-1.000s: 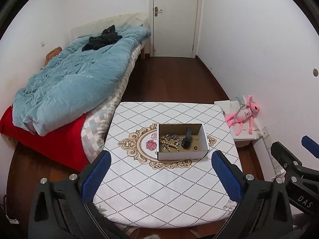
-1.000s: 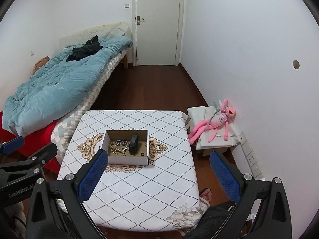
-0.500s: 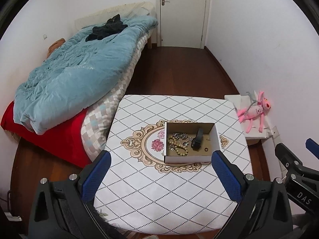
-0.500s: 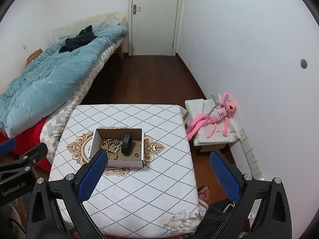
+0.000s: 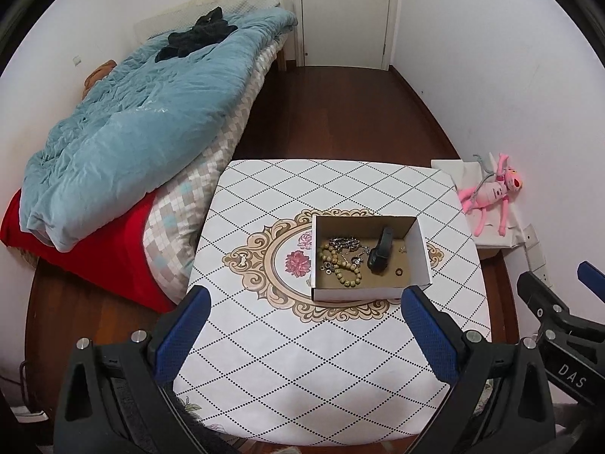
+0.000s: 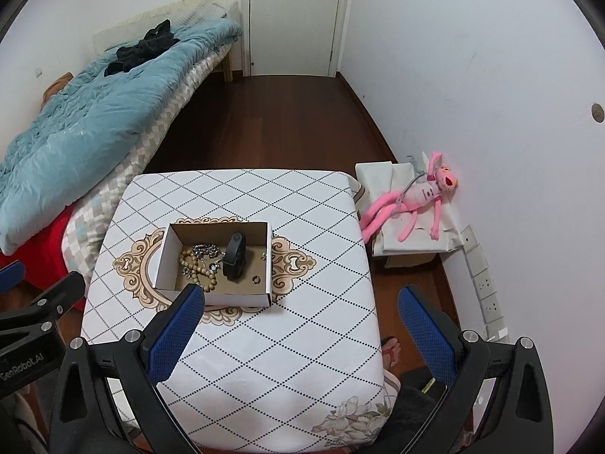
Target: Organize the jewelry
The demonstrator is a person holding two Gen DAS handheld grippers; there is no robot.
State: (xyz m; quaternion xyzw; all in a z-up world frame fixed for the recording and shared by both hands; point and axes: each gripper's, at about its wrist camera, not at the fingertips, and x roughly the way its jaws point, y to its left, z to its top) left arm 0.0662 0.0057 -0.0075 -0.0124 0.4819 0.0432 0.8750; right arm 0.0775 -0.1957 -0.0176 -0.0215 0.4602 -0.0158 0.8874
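Left wrist view, left tongs point(image 5: 302, 299) spread wide, right tongs point(image 6: 302, 299) likewise, both empty.

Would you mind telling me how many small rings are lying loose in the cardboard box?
1 clearly: a small dark ring on the floor of the cardboard box, near its front right corner, right of the black band. Others may be hidden in the tangle of chain and beads.
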